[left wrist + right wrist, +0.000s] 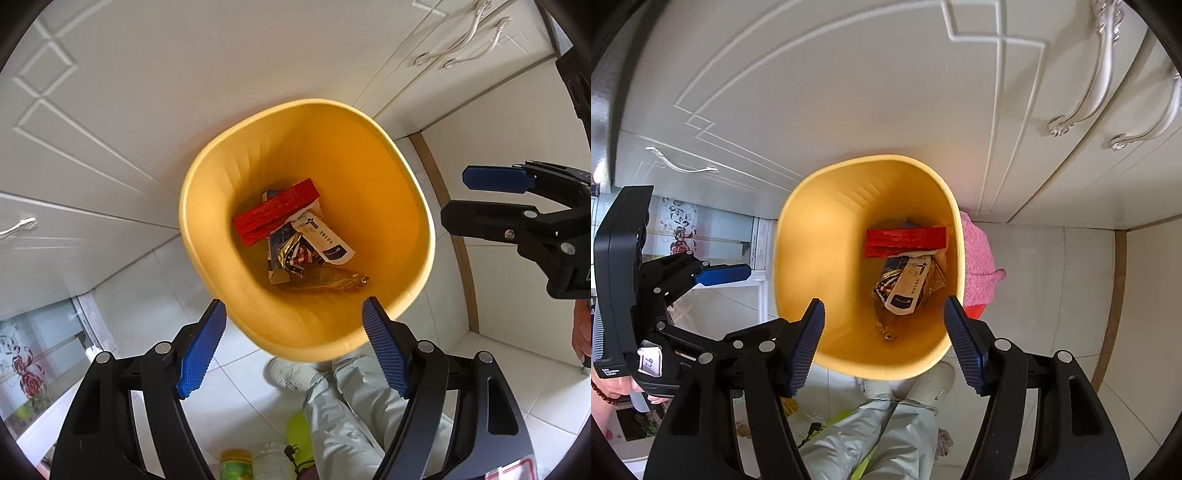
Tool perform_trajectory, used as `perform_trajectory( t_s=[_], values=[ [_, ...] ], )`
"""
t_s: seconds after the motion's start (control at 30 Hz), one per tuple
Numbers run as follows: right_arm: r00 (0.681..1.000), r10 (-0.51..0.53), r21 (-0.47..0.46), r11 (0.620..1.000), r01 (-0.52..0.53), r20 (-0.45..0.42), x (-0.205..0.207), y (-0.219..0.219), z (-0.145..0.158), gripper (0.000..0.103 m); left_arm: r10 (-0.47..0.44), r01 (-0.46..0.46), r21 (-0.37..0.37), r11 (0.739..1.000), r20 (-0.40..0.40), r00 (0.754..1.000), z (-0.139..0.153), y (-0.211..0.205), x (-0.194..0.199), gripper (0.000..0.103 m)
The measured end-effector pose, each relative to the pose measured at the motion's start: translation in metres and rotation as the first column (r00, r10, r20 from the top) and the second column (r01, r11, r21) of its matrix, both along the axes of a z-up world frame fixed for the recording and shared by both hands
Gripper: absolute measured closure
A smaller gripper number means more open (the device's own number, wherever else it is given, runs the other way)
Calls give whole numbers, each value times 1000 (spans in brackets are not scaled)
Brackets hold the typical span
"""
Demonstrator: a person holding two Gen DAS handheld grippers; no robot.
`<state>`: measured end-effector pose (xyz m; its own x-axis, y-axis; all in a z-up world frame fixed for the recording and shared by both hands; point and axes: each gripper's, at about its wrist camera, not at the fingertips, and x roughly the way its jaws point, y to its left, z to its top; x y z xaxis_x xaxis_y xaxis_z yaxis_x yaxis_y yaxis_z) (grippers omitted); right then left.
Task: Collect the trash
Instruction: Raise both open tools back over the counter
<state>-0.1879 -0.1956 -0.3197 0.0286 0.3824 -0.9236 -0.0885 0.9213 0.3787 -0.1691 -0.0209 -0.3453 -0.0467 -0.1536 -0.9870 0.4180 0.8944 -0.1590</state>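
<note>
Bin: yellow plastic bin (306, 325) stands on the pale tiled floor (517, 332), close against white cabinet doors (110, 92) with curved metal handles (1082, 107).
Trash: lies at the bottom of the bin, a red box (275, 216) on top toward the cabinet side, a white printed packet (325, 240) and a shiny foil wrapper (291, 254) beside it, a clear yellowish wrapper (328, 282) nearest the camera.
Left gripper (294, 350): points down over the near rim of the bin, blue pads (201, 354) wide apart, nothing between them.
Right gripper (884, 341): tilted down toward the bin, blue pads (807, 345) also apart and empty; in the left view it shows at the right edge.
Beside the bin: pink fluffy cloth (977, 262) over something red, touching the bin's far side in the right view.
Person: legs in pale trousers (347, 417) and a light slipper (291, 373) stand just below the bin.
</note>
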Motion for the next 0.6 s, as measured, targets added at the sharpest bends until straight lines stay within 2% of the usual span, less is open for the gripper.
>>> perform_trajectory(
  t_s=[0.17,0.33,0.47,0.6],
  values=[
    [999,-24,10,1000,24,34,-15,-8,30,36,31,-31,4,999,48,998,33,6,-14,27],
    [988,-42,-32,998,48,150,-40,-13,83,36,95,-98,11,995,154,983,78,15,-33,27],
    [965,-51,-63,996,69,255,-55,-16,132,35,171,-174,-9,985,261,950,129,20,-48,24],
    [934,-67,-68,993,97,351,-67,-24,180,30,244,-244,-45,969,350,904,175,22,-55,21]
  ],
)
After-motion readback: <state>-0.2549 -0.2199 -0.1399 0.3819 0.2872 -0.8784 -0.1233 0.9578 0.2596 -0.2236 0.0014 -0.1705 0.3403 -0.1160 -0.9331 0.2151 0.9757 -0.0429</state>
